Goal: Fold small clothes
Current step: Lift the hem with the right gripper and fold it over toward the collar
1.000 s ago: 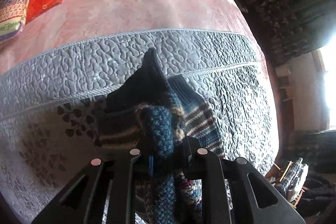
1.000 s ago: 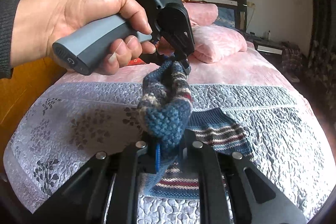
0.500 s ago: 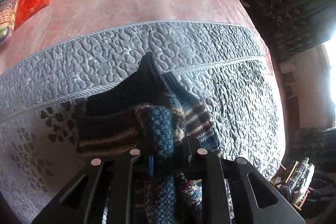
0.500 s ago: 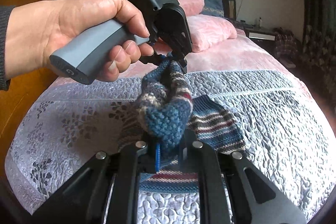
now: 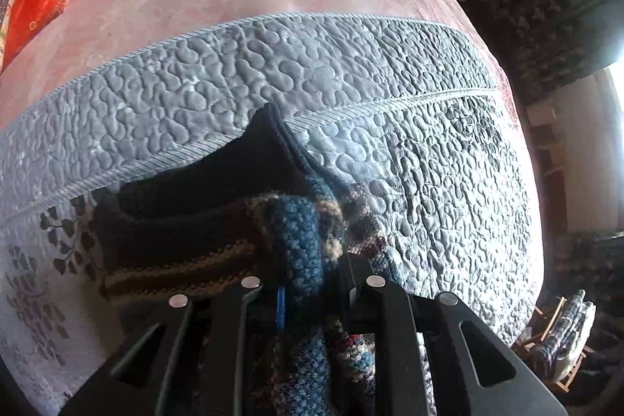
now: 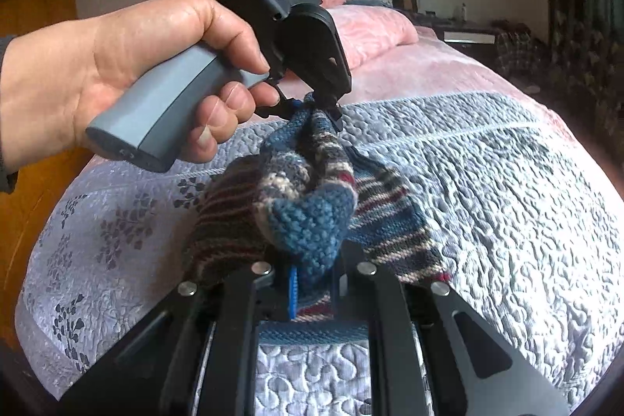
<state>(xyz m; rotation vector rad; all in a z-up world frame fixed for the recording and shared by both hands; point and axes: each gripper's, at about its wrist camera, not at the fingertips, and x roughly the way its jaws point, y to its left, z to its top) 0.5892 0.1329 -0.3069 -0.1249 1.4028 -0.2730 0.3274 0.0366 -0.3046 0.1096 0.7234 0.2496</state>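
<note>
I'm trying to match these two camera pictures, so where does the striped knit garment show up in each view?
Left wrist view: the striped knit garment sits low centre, pinched in the left gripper.
Right wrist view: it runs from the right gripper at bottom centre up to the left gripper, held by a hand.
Shared landmark: the grey quilted bedspread.

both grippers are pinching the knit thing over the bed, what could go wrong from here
1. The striped knit garment is bunched thickly in the right gripper; the fold may land lumpy.
2. The left gripper pinches only a narrow tip, which might slip free.
3. Loose panels already drape on the quilted bedspread and could drag crooked.
</note>
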